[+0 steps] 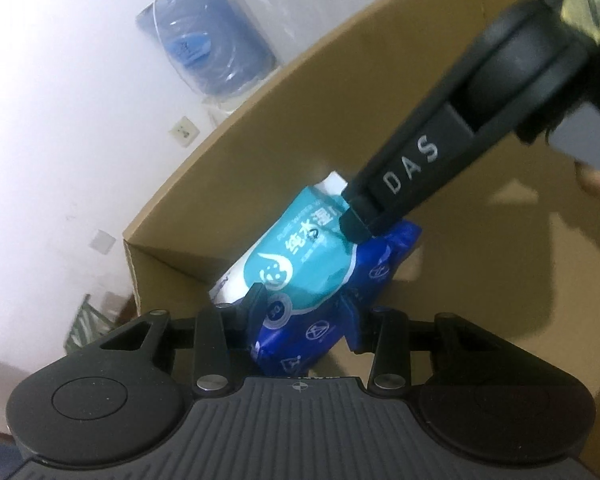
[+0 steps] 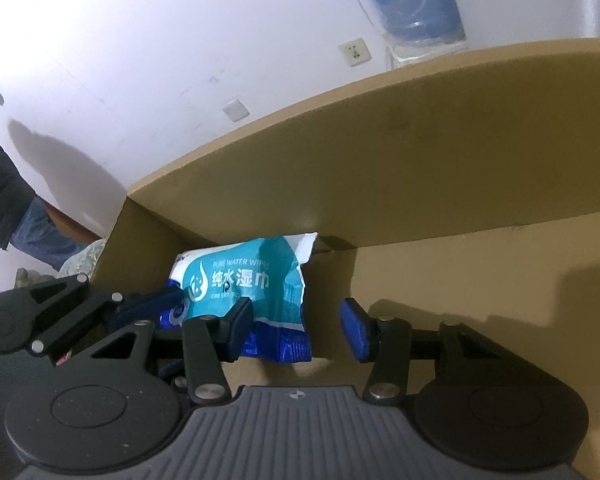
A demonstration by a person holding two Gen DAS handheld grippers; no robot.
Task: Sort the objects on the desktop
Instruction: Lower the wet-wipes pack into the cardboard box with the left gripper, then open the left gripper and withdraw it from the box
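Note:
A teal pack of wet wipes (image 1: 300, 256) (image 2: 252, 276) lies on top of a dark blue pack (image 1: 304, 340) (image 2: 280, 344) in the corner of a brown cardboard box (image 1: 380, 80) (image 2: 420, 140). My left gripper (image 1: 304, 310) has the blue pack filling the gap between its pads, and both pads press on it. One of its fingers (image 2: 152, 304) shows in the right wrist view, beside the pack's end. My right gripper (image 2: 298, 324) is open. Its left pad overlaps the packs and its right pad stands clear of them. In the left wrist view its fingertip (image 1: 354, 226) rests at the wipes' upper edge.
The box walls rise close behind and to the left of the packs; its floor (image 2: 460, 272) stretches to the right. Against the white wall stands a blue water jug in plastic wrap (image 1: 208, 48) (image 2: 412, 4). A person in a dark jacket and jeans (image 2: 4, 184) stands at far left.

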